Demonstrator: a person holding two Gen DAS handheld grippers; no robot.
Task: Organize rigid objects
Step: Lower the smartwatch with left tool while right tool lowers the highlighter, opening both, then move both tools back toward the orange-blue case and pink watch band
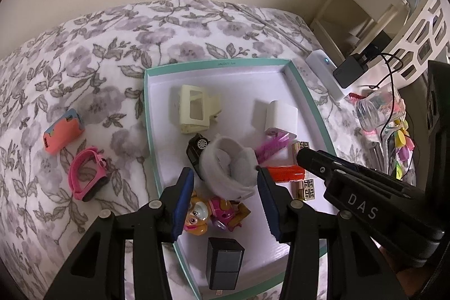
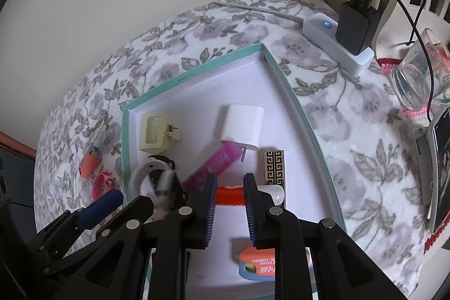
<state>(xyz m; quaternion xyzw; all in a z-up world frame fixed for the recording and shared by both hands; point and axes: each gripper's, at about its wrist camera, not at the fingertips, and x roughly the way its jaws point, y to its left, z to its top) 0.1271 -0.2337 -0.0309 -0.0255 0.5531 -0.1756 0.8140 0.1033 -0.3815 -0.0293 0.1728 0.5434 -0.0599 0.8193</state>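
A teal-rimmed white tray (image 1: 146, 114) (image 2: 292, 103) lies on the floral bedspread. My left gripper (image 1: 224, 173) is open over it, and a whitish band (image 1: 227, 170) (image 2: 149, 179), blurred, sits loose between its fingertips. My right gripper (image 2: 230, 182) (image 1: 303, 158) is shut and empty above a red-orange stick (image 1: 284, 173) (image 2: 229, 194). In the tray lie a cream hair claw (image 1: 194, 108), a white charger (image 1: 281, 117), a black toy car (image 1: 197, 151), a purple comb (image 1: 272, 145), a puppy figure (image 1: 213, 212), a black block (image 1: 225, 263) and an orange carrot knife (image 2: 257, 262).
On the bedspread left of the tray lie another orange knife (image 1: 63, 134) and a pink watch (image 1: 87, 173). To the right stand a white power strip (image 1: 326, 75) with a black adapter (image 1: 350, 69), a glass jar (image 1: 377, 108) and a phone (image 2: 441, 173).
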